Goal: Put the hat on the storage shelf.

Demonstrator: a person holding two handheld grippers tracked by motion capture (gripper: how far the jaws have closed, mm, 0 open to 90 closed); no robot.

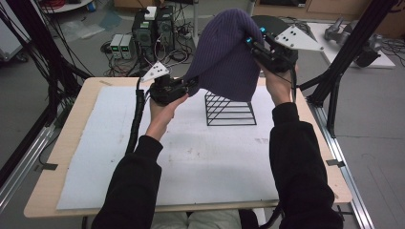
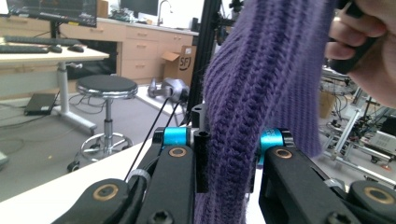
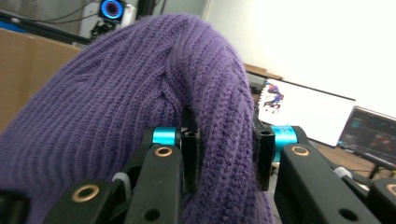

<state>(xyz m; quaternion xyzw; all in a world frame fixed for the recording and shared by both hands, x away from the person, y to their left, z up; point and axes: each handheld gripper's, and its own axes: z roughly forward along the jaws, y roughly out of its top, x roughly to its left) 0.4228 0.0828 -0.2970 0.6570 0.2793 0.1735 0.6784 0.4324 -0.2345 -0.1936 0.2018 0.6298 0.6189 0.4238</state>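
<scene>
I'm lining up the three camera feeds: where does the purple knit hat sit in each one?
High view: purple knit hat upper centre, above the black wire rack.
Left gripper view: centre to upper right, running down between the jaws.
Right gripper view: left and centre.
Shared landmark: the hat's ribbed knit, pinched in both grippers.

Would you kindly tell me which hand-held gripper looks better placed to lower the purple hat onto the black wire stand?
Probably the right hand-held gripper: it pinches the purple hat up high, above the black wire stand, while the left hand-held gripper clamps the lower edge off to the stand's side.
</scene>
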